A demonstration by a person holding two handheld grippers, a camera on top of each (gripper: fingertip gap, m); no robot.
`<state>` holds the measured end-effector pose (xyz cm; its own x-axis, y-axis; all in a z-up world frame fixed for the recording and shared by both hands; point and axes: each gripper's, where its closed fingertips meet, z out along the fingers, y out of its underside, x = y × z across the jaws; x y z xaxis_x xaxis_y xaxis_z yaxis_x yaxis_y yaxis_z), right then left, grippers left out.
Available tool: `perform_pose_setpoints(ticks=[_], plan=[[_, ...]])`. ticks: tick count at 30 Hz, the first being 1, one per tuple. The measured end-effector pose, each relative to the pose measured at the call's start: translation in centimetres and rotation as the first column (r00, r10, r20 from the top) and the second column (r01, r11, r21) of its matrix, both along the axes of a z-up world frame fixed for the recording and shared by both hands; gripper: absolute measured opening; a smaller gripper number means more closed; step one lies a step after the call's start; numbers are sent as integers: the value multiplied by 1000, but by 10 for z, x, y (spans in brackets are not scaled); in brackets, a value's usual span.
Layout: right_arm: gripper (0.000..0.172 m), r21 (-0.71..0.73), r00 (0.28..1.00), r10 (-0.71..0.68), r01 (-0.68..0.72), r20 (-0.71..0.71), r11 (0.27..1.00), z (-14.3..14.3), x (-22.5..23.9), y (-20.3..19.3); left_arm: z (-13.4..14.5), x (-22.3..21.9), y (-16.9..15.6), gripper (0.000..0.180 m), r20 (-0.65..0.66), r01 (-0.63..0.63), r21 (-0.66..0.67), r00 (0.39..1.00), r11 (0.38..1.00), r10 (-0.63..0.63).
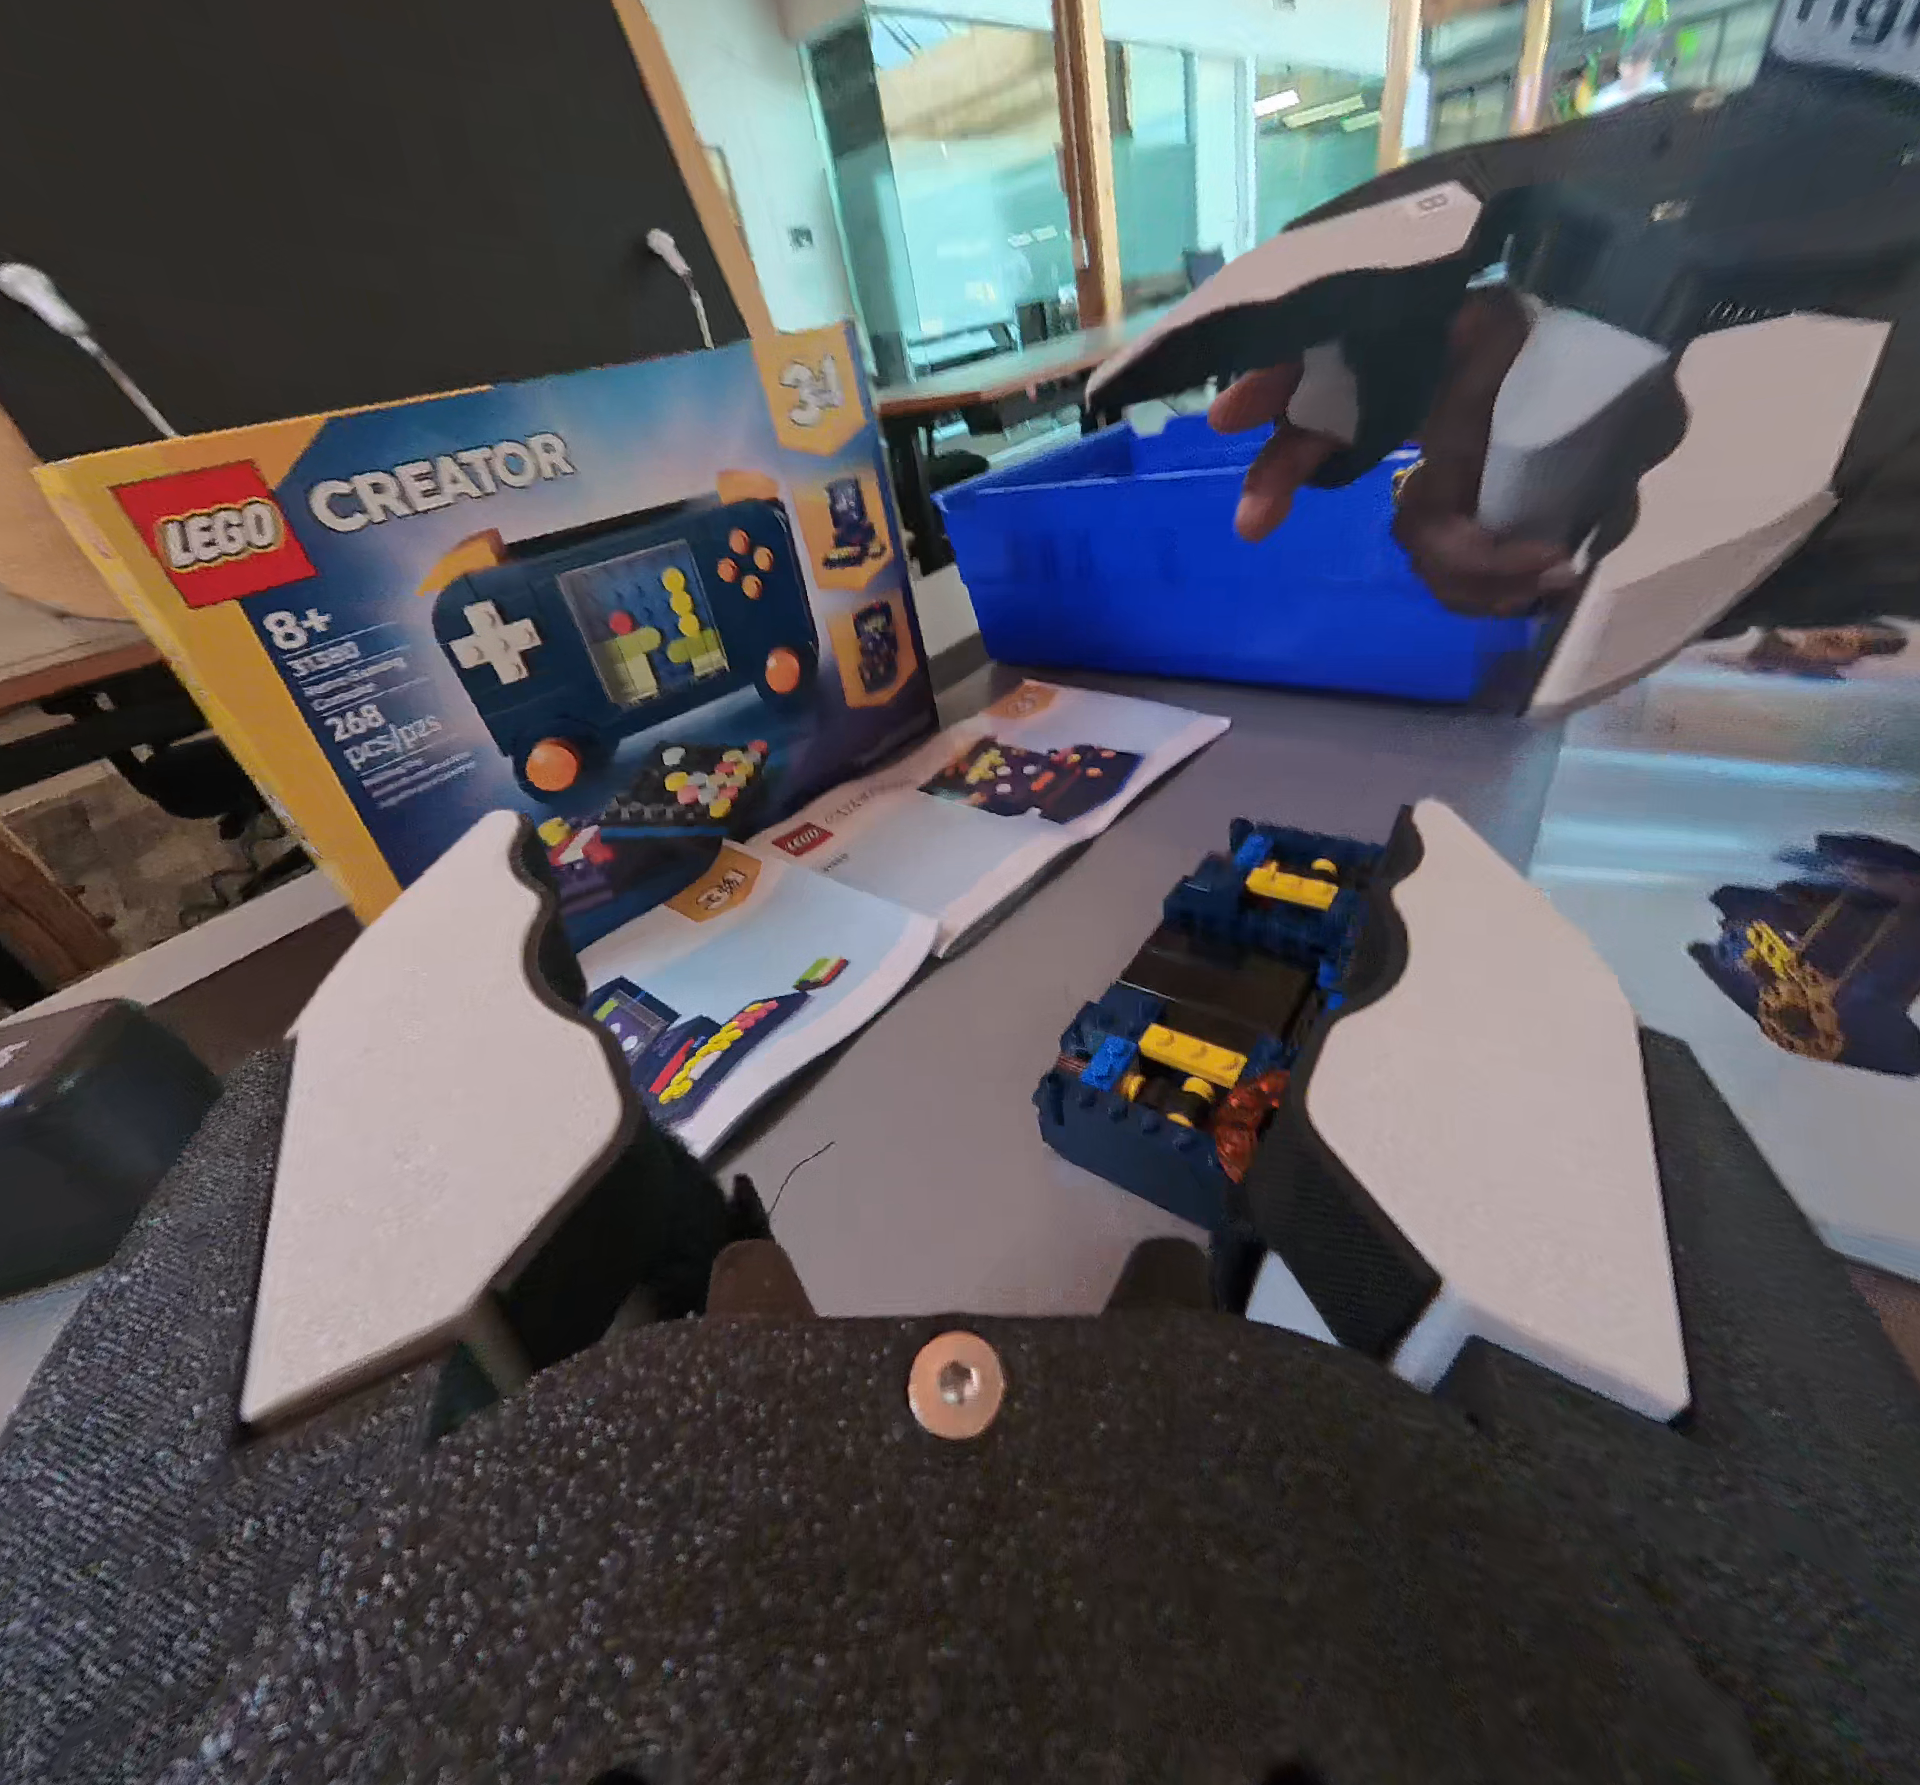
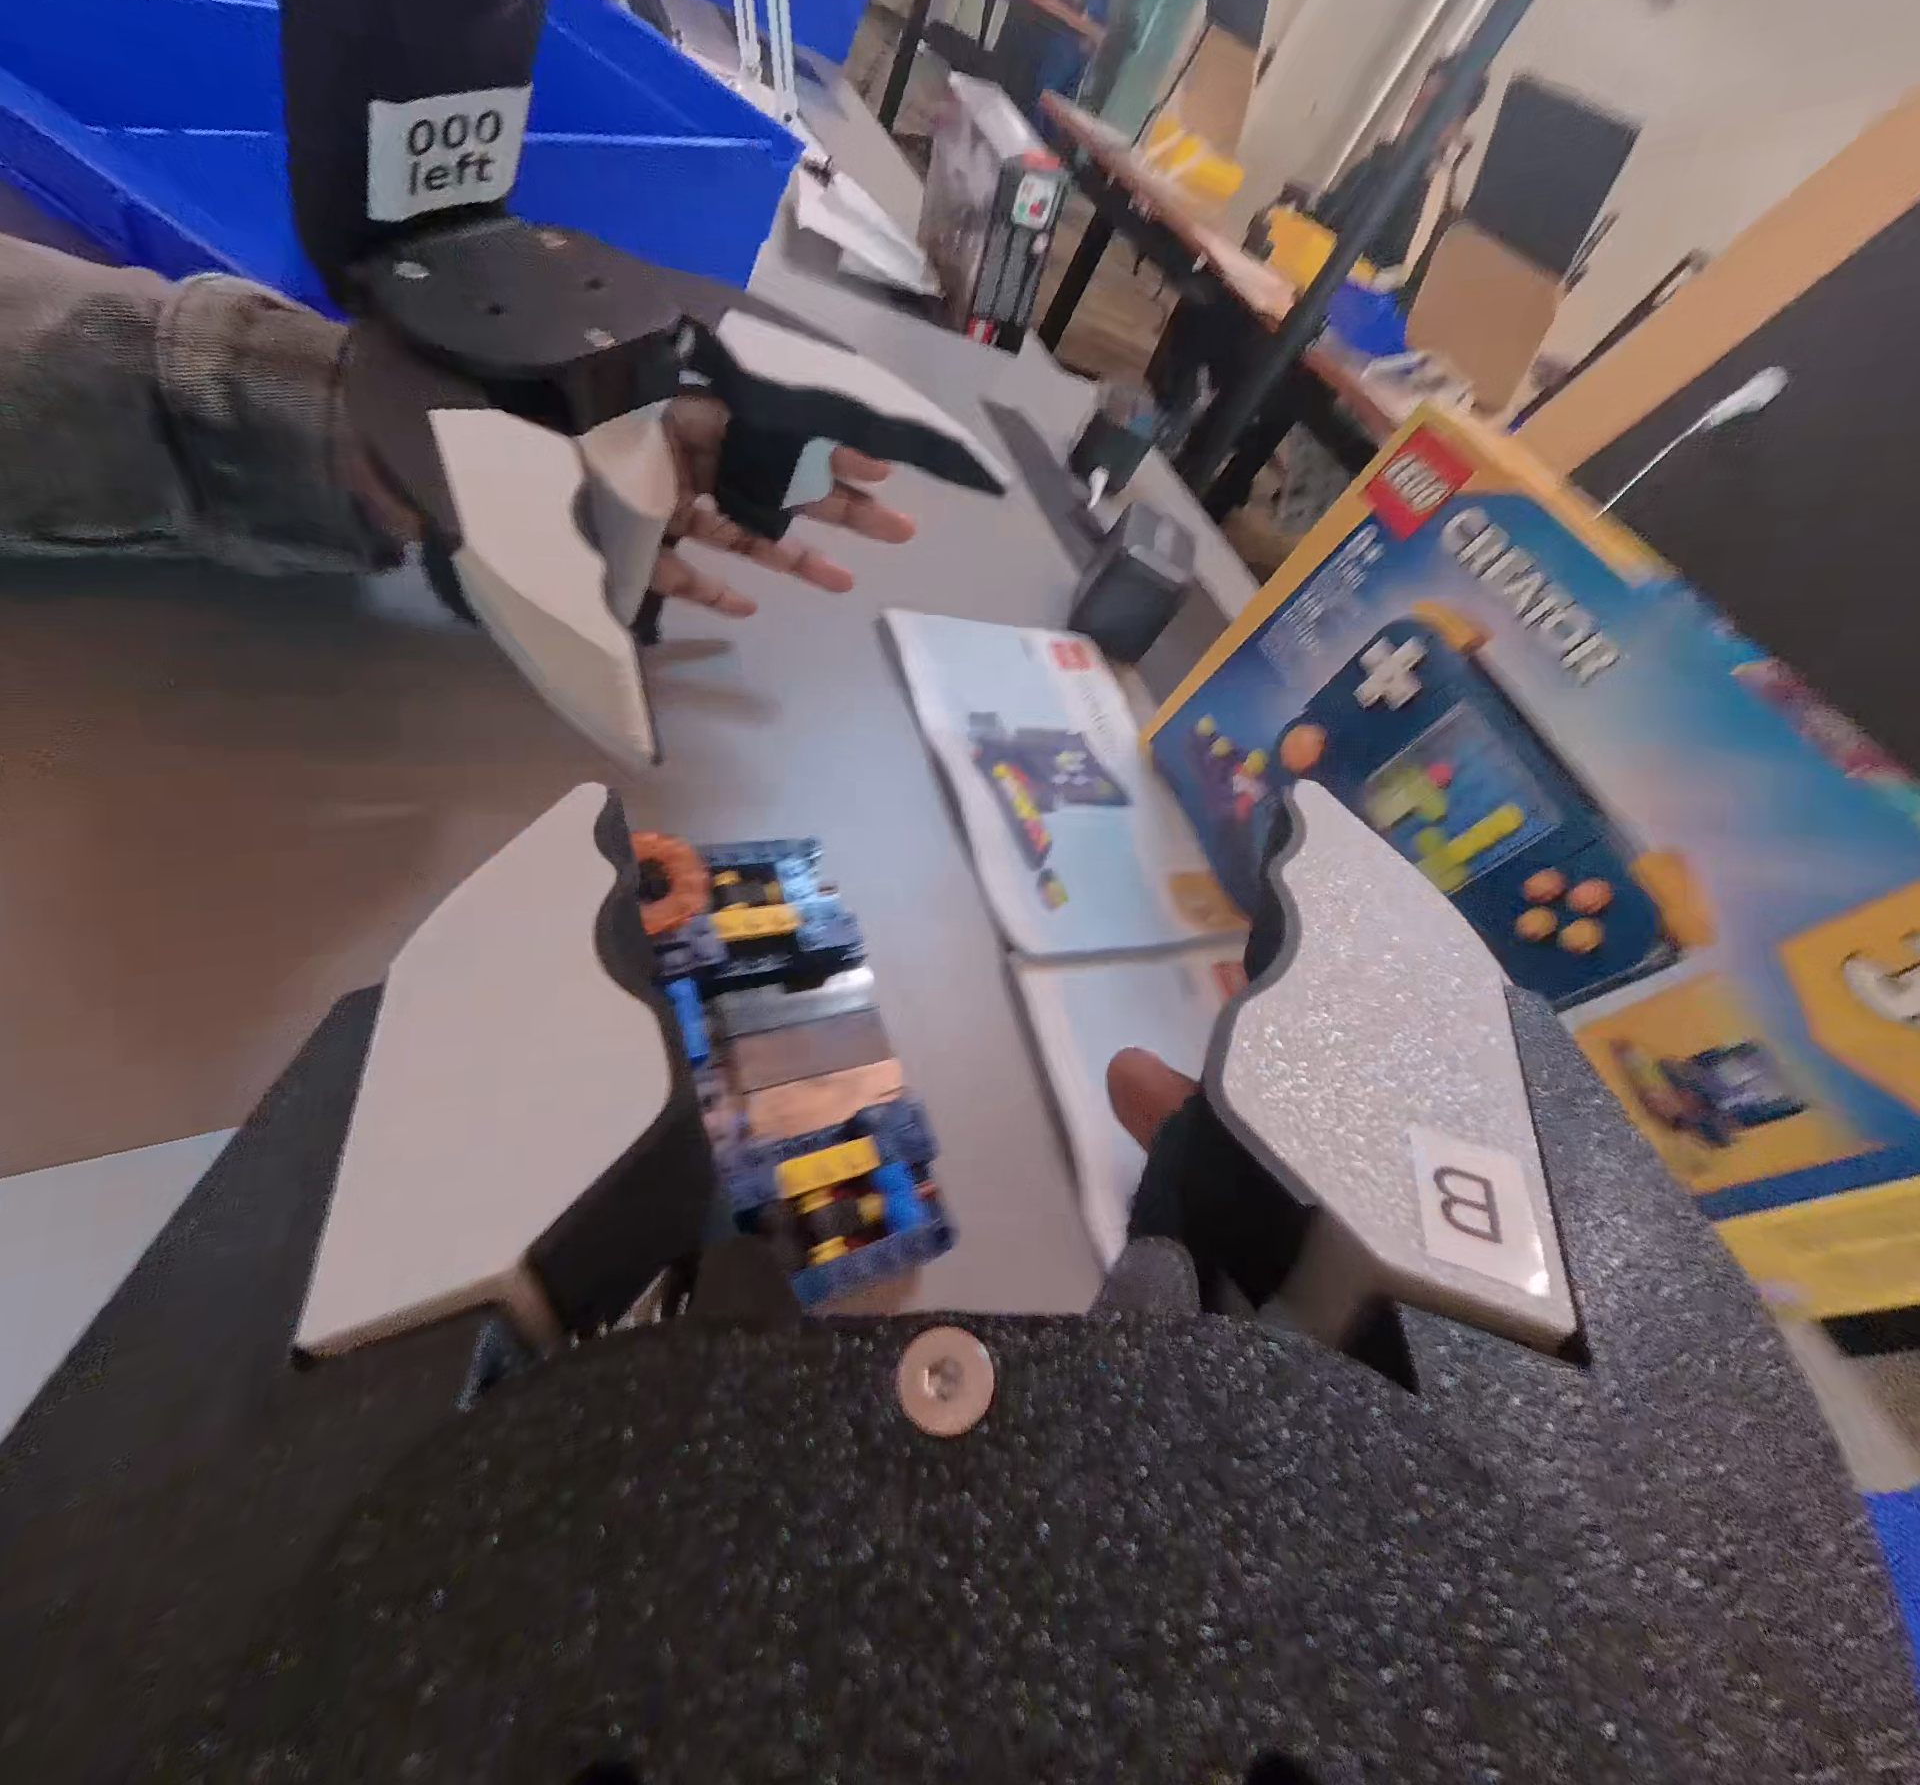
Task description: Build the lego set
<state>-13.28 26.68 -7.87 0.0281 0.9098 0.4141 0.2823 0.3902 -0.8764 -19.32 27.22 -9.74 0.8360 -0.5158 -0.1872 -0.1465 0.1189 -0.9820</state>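
Two claws, left claw [image 1: 961, 852] and right claw [image 2: 951, 836], gape apart over a dark-blue, yellow-studded brick model [image 1: 1216, 1018].

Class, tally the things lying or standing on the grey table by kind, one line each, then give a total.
Brick model: 1
Toy box: 1
Instruction booklets: 2
Blue bin: 1
Total: 5

left wrist: faces box [image 1: 499, 634] | right wrist: opposite | shared: model [image 2: 800, 1039]
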Motion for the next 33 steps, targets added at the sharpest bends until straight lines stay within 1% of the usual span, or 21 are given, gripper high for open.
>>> perform_pose_setpoints(ticks=[2, 4, 5, 7, 9, 11, 13, 14, 16, 18, 24, 27, 31, 33], plan=[[113, -104, 999, 6, -3, 33, 995, -15, 7, -18, 1, 5, -3, 142, -28, 15, -2, 999, 1000, -15], [111, -173, 1000, 8, -7, 5, 985, -28, 10, -35, 3, 12, -8, 139, -28, 42, 5, 999, 999, -42], [107, -190, 1000, 0, -4, -20, 982, -35, 11, -39, 2, 15, -10, 136, -31, 54, 4, 998, 999, -53], [101, -178, 1000, 6, -11, -24, 984, -52, 13, -42, -1, 20, -11, 132, -49, 70, 7, 996, 998, -69], [100, -140, 1000, 1, 3, 28, 990, -68, 12, -36, -7, 24, -12, 128, -69, 91, -20, 993, 996, -93], [99, -152, 996, 13, 0, 85, 988, -82, 11, -33, -10, 26, -13, 120, -81, 101, -47, 991, 994, -105], [99, -171, 995, 18, 0, 101, 985, -84, 11, -32, -15, 30, -19, 96, -109, 145, -92, 982, 985, -155], [97, -176, 996, 21, -5, 90, 984, -83, 12, -32, -18, 30, -21, 90, -118, 158, -122, 978, 980, -172], [94, -181, 997, 22, -9, 69, 983, -80, 13, -32, -20, 28, -21, 90, -115, 150, -165, 979, 975, -170], [92, -186, 997, 26, -13, 66, 983, -79, 13, -32, -23, 29, -24, 86, -107, 174, -206, 974, 963, -199], [89, -167, 993, 31, -12, 112, 986, -86, 11, -33, -38, 26, -31, 83, -120, 204, -303, 961, 931, -250], [89, -151, 992, 33, -14, 125, 988, -88, 10, -34, -52, 28, -36, 75, -155, 228, -363, 941, 903, -300], [88, -161, 991, 36, -15, 128, 987, -88, 10, -34, -64, 36, -49, 55, -176, 294, -424, 901, 856, -397], [86, -171, 992, 38, -17, 121, 985, -87, 11, -34, -72, 37, -50, 51, -202, 287, -448, 890, 847, -409]])
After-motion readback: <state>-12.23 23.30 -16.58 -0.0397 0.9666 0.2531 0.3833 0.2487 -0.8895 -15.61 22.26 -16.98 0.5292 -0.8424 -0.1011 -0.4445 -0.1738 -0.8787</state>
